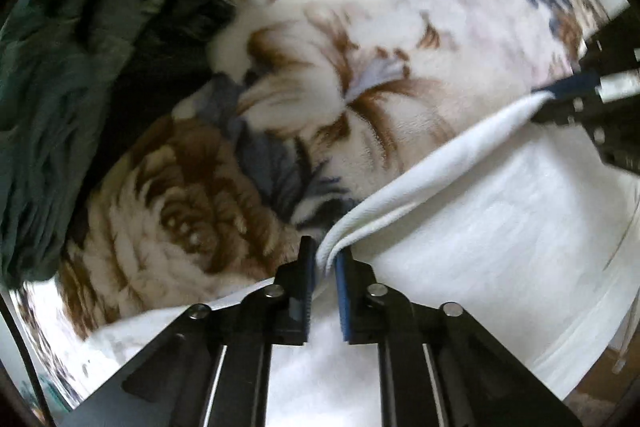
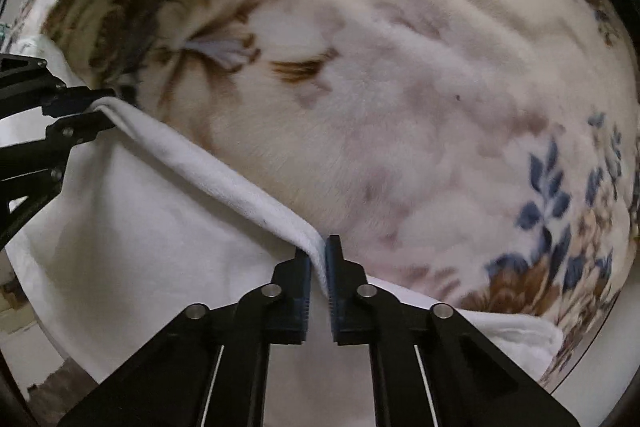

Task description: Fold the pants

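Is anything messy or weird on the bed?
Only the dark green cloth: it lies in a crumpled heap on the flowered blanket. The white pants look fine, held along one edge by both grippers.

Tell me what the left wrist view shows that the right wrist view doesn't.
Left wrist only: the big rumpled dark green cloth pile at far left, plus the large brown flower print. Right wrist only: the blue leaf sprigs printed at right. Both show the white fabric pants, their edge pinched between the left gripper and the right gripper, over the cream floral blanket.
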Demonstrator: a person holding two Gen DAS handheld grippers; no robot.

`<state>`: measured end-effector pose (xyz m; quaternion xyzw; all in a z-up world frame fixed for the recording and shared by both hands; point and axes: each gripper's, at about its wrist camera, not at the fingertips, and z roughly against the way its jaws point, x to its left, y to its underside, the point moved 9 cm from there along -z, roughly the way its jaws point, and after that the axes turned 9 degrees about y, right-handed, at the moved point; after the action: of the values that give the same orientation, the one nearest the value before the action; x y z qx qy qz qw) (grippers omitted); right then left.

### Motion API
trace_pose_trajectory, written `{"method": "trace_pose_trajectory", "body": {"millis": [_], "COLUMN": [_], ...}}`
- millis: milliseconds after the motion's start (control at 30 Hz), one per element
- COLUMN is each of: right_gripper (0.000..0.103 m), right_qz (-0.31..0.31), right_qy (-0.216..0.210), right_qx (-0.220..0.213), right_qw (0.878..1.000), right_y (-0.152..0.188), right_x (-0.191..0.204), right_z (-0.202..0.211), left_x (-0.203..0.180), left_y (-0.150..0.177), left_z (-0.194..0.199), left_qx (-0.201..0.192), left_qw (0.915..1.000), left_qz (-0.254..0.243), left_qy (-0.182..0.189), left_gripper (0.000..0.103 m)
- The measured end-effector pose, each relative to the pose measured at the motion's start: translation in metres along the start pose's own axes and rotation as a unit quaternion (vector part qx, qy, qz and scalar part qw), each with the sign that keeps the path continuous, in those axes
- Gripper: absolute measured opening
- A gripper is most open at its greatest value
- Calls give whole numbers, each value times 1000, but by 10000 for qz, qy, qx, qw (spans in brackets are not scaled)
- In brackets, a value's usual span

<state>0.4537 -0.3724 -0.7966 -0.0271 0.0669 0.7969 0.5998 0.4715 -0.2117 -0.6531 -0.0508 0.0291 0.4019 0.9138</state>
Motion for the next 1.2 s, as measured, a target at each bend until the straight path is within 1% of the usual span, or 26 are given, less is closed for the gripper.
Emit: {"method": "trace_pose_trajectory", "body": {"millis": [133, 233, 300, 333, 367, 433, 467, 500, 533, 600, 633, 667, 733, 767, 800, 867, 900, 933, 967, 1000, 1033, 1067, 1100, 1133, 1167, 1200], "right_gripper": [5, 5, 5, 5, 5, 5, 5, 5, 5, 5, 5, 5, 5, 5, 5, 8, 9, 11, 14, 18, 24, 42, 62, 66, 70, 80], "right_qz": [-480, -759, -899, -966, -999, -1006, -1003, -1023, -1064, -1124, -1187, -1245, -1271, -1283, -1296, -1316, -1334, -1411, -1506, -1614, -1746, -1927, -2267, -2267, -2467, -2695], "right_qy": [-94, -193, -204, -244, -235, -154, -117, -85, -85, -91, -105, -133, -156, -180, -176, -198, -185, -216, -299, -417, -578, -746, -1062, -1062, -1267, -1406], "right_qx": [-426, -696, -843, -869, -891, -931, -910, -846, -761, -547, -429, -300, -122, -32, 22, 218, 288, 329, 393, 489, 513, 459, 378, 378, 330, 268], "right_qw": [9979, 9945, 9922, 9912, 9907, 9904, 9907, 9911, 9914, 9921, 9920, 9917, 9917, 9916, 9914, 9909, 9905, 9892, 9874, 9848, 9816, 9773, 9674, 9674, 9602, 9523], "right_y": [14, 36, 60, 81, 98, 135, 152, 171, 191, 227, 243, 262, 284, 295, 304, 318, 321, 323, 324, 326, 327, 330, 337, 337, 343, 349], "right_x": [-1, 6, 23, 31, 40, 64, 76, 87, 98, 118, 127, 140, 159, 168, 175, 187, 189, 190, 189, 188, 185, 181, 171, 171, 166, 158], "right_z": [34, 62, 83, 93, 105, 119, 121, 120, 118, 106, 99, 89, 74, 64, 55, 35, 28, 23, 18, 16, 19, 26, 39, 39, 48, 57], "left_x": [-4, -14, -27, -43, -54, -83, -95, -107, -117, -133, -141, -147, -157, -159, -162, -165, -166, -166, -165, -166, -166, -165, -165, -166, -167, -168], "left_y": [18, 44, 75, 88, 112, 135, 156, 161, 169, 206, 217, 226, 254, 260, 272, 282, 285, 285, 284, 283, 281, 281, 280, 281, 281, 282], "left_z": [52, 95, 117, 110, 121, 112, 110, 98, 89, 73, 59, 56, 33, 27, 10, -8, -18, -20, -19, -14, -7, -2, 11, 20, 28, 35], "left_qx": [-373, -629, -752, -788, -821, -858, -842, -815, -759, -596, -496, -447, -254, -200, -82, 60, 110, 98, 78, 80, 40, -5, -92, -168, -238, -246], "left_qw": [9986, 9949, 9910, 9893, 9867, 9838, 9821, 9805, 9789, 9742, 9720, 9703, 9675, 9670, 9664, 9654, 9676, 9680, 9671, 9639, 9618, 9610, 9597, 9584, 9580, 9583], "left_qz": [366, 778, 1107, 1229, 1397, 1563, 1667, 1763, 1863, 2110, 2209, 2282, 2410, 2434, 2460, 2494, 2423, 2415, 2452, 2552, 2612, 2638, 2692, 2731, 2747, 2770], "left_qy": [-81, -85, 16, 58, 137, 193, 251, 307, 371, 541, 625, 661, 722, 731, 742, 757, 704, 671, 680, 751, 822, 835, 801, 815, 781, 659], "left_gripper": [7, 7, 7, 7, 7, 7, 7, 7, 7, 7, 6, 6, 6, 6, 6, 6, 7, 10, 11, 11, 13, 14, 21, 25, 26, 38]}}
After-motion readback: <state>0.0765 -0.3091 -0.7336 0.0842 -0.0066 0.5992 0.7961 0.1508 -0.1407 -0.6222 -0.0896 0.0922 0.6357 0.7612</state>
